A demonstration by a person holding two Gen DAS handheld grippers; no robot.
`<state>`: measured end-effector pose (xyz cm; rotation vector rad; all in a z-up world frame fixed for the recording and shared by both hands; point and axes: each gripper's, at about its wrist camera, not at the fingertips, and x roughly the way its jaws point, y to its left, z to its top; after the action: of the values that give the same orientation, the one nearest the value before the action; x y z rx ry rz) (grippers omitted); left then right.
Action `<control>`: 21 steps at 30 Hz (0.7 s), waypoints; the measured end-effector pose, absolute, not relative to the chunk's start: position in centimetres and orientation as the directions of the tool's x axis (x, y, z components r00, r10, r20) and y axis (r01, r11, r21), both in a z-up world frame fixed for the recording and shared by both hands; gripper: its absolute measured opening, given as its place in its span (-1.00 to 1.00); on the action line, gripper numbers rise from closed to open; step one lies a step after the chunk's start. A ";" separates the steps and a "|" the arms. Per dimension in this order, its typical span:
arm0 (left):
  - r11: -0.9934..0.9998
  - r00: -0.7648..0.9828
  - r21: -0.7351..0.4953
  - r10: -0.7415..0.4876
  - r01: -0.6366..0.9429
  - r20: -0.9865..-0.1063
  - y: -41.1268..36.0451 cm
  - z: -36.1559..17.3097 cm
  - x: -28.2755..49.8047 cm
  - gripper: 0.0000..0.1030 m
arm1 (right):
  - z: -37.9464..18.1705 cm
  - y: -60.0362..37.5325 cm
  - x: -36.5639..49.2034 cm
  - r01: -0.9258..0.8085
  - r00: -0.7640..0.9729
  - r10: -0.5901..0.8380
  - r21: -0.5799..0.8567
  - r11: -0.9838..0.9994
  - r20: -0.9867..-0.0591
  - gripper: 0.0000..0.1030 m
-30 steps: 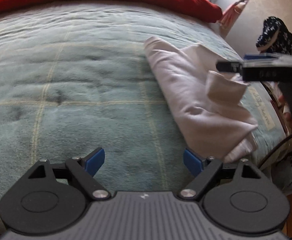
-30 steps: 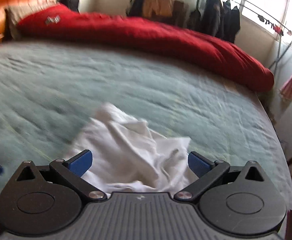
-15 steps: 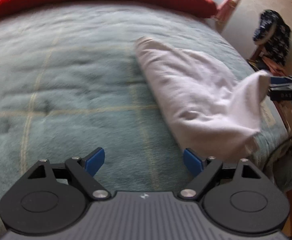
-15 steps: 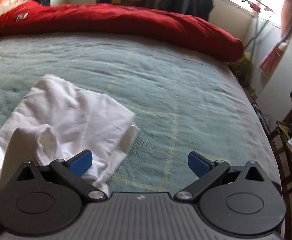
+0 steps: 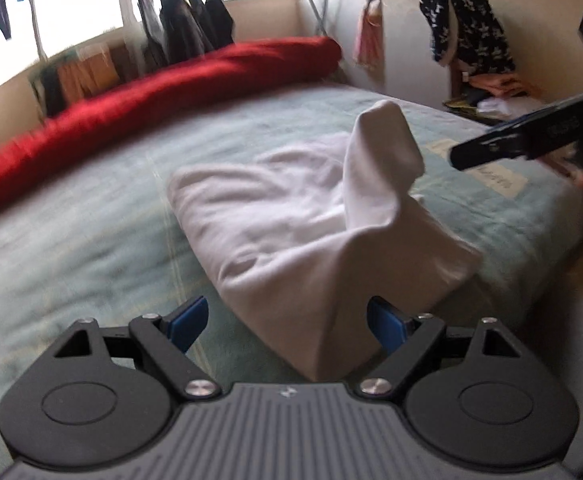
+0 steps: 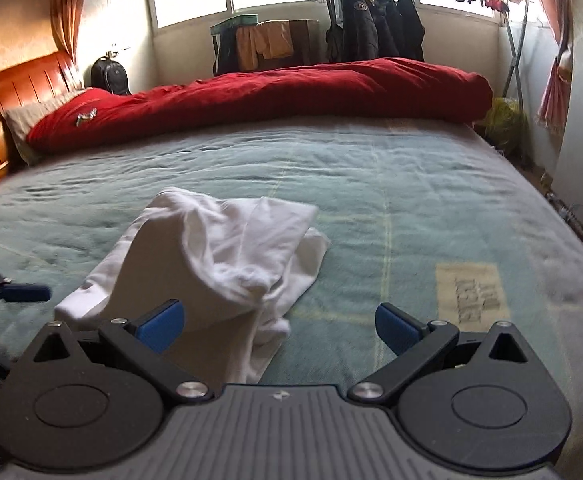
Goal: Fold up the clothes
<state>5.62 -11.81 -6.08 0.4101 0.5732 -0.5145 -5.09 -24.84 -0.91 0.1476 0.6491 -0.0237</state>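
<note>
On teal blanket (image 6: 371, 184): crumpled white garment (image 6: 227, 248); both tongs gaping, empty.

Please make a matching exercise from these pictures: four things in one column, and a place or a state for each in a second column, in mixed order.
Things:
1. white crumpled cotton garment
2. long red quilted duvet
3. dark jackets
4. left tongs

Places or states:
A. hanging on the metal rack by the window
B. open, with nothing pressed between the blue pads
C. lying along the far edge of the bed
D. lying partly folded on the green blanket

Pairs: 1-D, 2-C, 3-A, 4-B
</note>
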 end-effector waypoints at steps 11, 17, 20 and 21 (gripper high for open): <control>0.856 0.858 0.376 -0.138 0.354 -0.494 -8.6 -6.3 6.0 0.71 | -1.5 -25.8 -7.5 0.089 0.815 0.028 0.173 0.981 -0.579 1.00; 0.889 0.790 0.256 -0.167 0.380 -0.590 -6.8 -7.5 7.9 0.76 | -1.9 -25.6 -7.3 0.088 0.809 0.036 0.182 0.979 -0.586 1.00; 0.882 0.767 0.235 -0.192 0.409 -0.613 -6.4 -7.5 7.8 0.77 | -0.9 -25.1 -7.4 0.054 0.826 0.056 0.178 0.983 -0.561 1.00; 0.874 0.760 0.234 -0.205 0.425 -0.617 -6.4 -7.4 7.7 0.77 | -0.4 -24.9 -7.4 0.031 0.837 0.076 0.186 0.982 -0.542 1.00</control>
<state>7.68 -6.36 -7.36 0.3763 0.6195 -0.3518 -7.36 -24.93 -0.40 0.1909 0.5789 0.0237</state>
